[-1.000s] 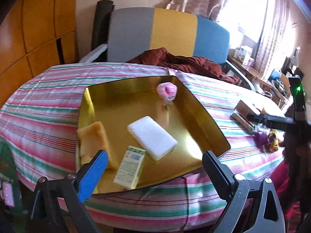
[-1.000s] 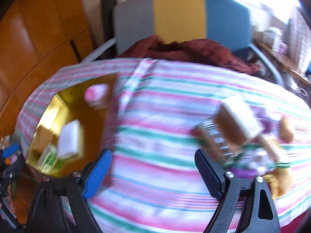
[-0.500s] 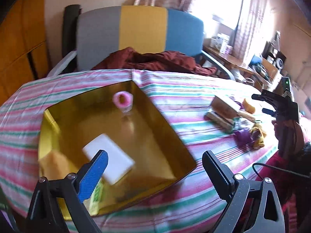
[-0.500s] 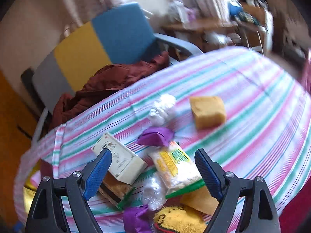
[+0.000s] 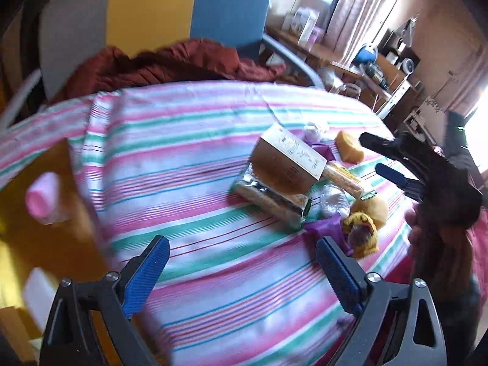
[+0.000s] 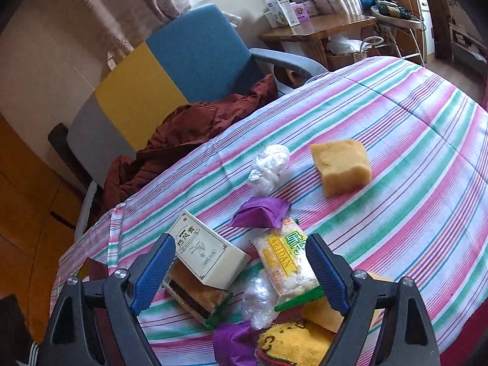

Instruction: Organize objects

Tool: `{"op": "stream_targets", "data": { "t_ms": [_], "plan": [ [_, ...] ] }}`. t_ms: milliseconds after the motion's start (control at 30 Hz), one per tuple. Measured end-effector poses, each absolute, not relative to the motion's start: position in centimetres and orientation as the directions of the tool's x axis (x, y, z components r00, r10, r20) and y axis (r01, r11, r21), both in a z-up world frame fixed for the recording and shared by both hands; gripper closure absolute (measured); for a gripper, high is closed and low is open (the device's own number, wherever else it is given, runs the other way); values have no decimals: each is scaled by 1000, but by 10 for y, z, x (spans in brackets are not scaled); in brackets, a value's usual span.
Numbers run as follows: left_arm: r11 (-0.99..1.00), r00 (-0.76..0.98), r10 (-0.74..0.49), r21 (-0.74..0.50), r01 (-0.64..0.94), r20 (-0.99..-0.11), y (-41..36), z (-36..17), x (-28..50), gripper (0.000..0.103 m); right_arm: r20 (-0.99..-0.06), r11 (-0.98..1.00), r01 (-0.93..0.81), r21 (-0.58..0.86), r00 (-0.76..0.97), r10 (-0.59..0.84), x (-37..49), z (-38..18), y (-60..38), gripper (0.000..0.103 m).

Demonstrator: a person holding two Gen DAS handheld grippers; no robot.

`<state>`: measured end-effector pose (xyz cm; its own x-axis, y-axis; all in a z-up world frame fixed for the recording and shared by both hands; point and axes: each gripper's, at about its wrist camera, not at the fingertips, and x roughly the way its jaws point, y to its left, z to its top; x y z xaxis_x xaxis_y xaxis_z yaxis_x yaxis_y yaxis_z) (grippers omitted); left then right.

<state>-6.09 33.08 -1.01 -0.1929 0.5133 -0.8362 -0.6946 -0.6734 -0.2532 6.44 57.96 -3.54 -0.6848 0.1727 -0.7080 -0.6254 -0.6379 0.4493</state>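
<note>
A pile of loose items lies on the striped tablecloth: a cream box on a cracker packet, a WEIDAN snack bag, purple wrappers, clear plastic wads, a yellow sponge and a yellow sock. My right gripper is open and empty just above the pile; it also shows in the left wrist view. My left gripper is open and empty over bare cloth. The gold tray holds a pink roll.
A grey, yellow and blue chair with a maroon garment stands behind the table. A wooden side table with boxes and clutter sits at the far right. The table's near edge runs just below both grippers.
Both grippers have swung to the right, from the gold tray toward the pile. The right gripper has come down close over the box and snack bag. Both stayed open.
</note>
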Motion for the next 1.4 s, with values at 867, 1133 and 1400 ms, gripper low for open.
{"op": "stream_targets", "data": {
  "t_ms": [867, 1133, 1400],
  "plan": [
    [-742, -219, 336, -114, -661, -916, 447, -91, -84, 8, -692, -628, -579, 519, -716, 88, 64, -42, 584, 14],
    [-691, -246, 404, -117, -713, -881, 388, -87, -67, 49, -706, -652, -576, 493, -703, 86, 60, -42, 579, 14],
    [-655, -247, 402, -89, -750, -882, 391, -92, -65, 52, -770, -749, -553, 366, -632, 90, 39, -46, 556, 14]
  ]
}}
